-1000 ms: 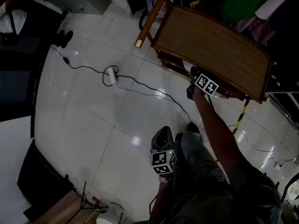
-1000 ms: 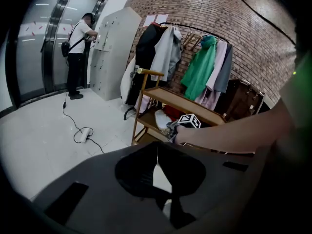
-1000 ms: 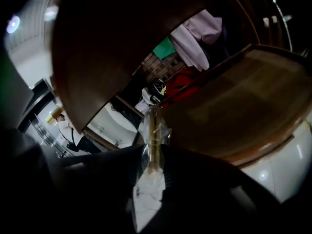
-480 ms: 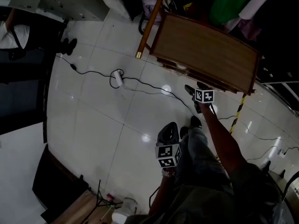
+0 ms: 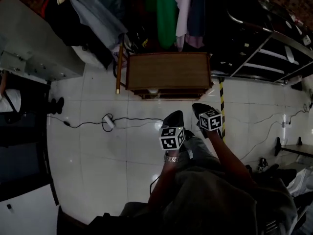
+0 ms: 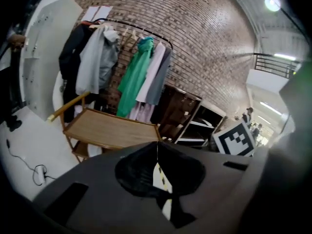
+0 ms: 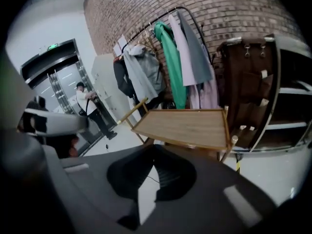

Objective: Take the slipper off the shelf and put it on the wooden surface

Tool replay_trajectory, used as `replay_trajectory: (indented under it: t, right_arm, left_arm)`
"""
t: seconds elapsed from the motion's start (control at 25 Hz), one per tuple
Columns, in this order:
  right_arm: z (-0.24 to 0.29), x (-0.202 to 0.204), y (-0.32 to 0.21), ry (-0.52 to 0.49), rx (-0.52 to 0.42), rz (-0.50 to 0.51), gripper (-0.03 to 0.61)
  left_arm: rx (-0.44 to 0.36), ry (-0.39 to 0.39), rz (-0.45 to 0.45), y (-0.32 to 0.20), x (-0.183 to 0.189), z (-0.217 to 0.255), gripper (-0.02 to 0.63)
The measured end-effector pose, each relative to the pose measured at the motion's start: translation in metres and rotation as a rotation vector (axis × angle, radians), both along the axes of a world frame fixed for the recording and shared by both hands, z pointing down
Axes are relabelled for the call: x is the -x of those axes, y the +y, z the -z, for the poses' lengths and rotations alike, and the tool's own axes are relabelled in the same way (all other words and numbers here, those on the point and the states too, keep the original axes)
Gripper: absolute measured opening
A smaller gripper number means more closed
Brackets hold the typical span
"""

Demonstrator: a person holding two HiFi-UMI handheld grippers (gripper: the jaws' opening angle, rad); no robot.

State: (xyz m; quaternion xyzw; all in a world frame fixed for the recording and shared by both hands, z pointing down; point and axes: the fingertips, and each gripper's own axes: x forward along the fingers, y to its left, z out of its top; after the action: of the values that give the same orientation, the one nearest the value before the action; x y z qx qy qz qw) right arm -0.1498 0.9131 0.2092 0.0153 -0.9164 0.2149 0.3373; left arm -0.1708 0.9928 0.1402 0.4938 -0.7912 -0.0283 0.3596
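Observation:
The wooden stand (image 5: 168, 70) with a slatted top sits on the white tiled floor ahead of me. A small pale thing (image 5: 153, 90) shows under its front edge on the lower shelf; I cannot tell whether it is the slipper. My left gripper (image 5: 174, 116) and right gripper (image 5: 198, 108) hover side by side short of the stand, both pointing at it. In the left gripper view the left gripper (image 6: 157, 145) has its tips together and holds nothing. In the right gripper view the right gripper (image 7: 152, 147) is likewise shut and empty, facing the stand (image 7: 187, 126).
A clothes rail with a green garment (image 5: 166, 9) hangs behind the stand. A black metal rack (image 5: 264, 58) stands at the right and a grey cabinet (image 5: 34, 43) at the left. A cable with a white plug (image 5: 108, 121) and striped tape (image 5: 221, 102) lie on the floor.
The head view has swung up and back, so the stand is now centred ahead. The right gripper has drawn back from the stand's edge and now sits beside the left one.

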Motion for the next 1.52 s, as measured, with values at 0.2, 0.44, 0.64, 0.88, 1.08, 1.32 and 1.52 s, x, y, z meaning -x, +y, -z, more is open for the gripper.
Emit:
replay_trajectory:
  t: [0.2,0.44,0.64,0.88,1.08,1.32,1.52]
  right_arm:
    - [0.07,-0.045,-0.001,-0.066,0.01,-0.111,0.002]
    - [0.106,-0.104,-0.032,-0.056,-0.052,-0.163,0.002]
    - [0.116,-0.124,-0.069,-0.061,-0.063,-0.213,0.002]
    - [0.135,-0.132,-0.094,-0.079,-0.125,-0.241,0.001]
    - [0.141,-0.139,-0.108,-0.069,-0.159,-0.263,0.001]
    - [0.152,-0.143,-0.107,-0.083,-0.178,-0.29,0.0]
    - [0.176,-0.147,-0.114,-0.155,-0.219,-0.35,0.0]
  left_arm:
    - [-0.049,0.041,-0.135,-0.043,-0.059,0.034,0.008]
    - [-0.019,-0.015,-0.303,-0.097,-0.112,0.06,0.008]
    - [-0.018,-0.056,-0.375,-0.143,-0.134,0.077,0.008]
    - [-0.017,-0.115,-0.367,-0.164,-0.143,0.086,0.005]
    - [-0.021,-0.134,-0.325,-0.171,-0.139,0.095,0.006]
    - [-0.021,-0.176,-0.291,-0.17,-0.137,0.1,0.006]
    - [-0.025,-0.2,-0.293,-0.167,-0.139,0.103,0.006]
